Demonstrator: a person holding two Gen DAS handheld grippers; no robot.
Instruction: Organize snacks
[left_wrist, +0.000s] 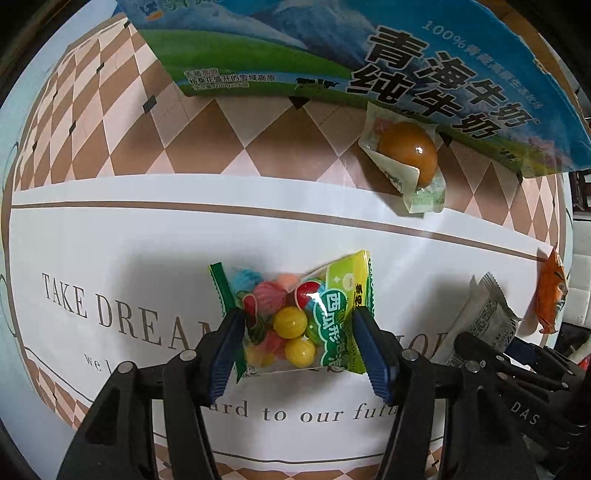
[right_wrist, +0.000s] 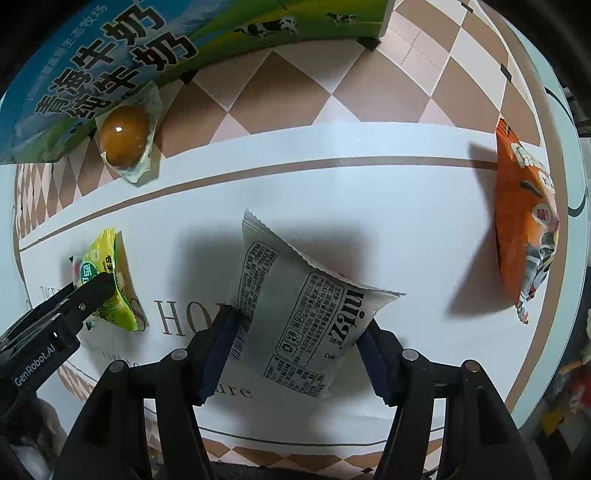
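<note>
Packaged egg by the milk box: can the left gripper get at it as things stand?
Probably not yet: the left gripper is shut on the candy bag. The egg itself lies uncovered against the milk box.

"TAKE DREAM" on tablecloth (left_wrist: 110, 258), "青海牛奶 纯牛奶" on milk carton (left_wrist: 369, 44), "GenRobot.AI" on left gripper (right_wrist: 92, 291)

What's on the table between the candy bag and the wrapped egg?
Nothing: between the candy bag and the wrapped egg there is only bare tablecloth, seen in the left wrist view.

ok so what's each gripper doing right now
left gripper: closed on the candy bag.
right gripper: closed on the grey packet.
</note>
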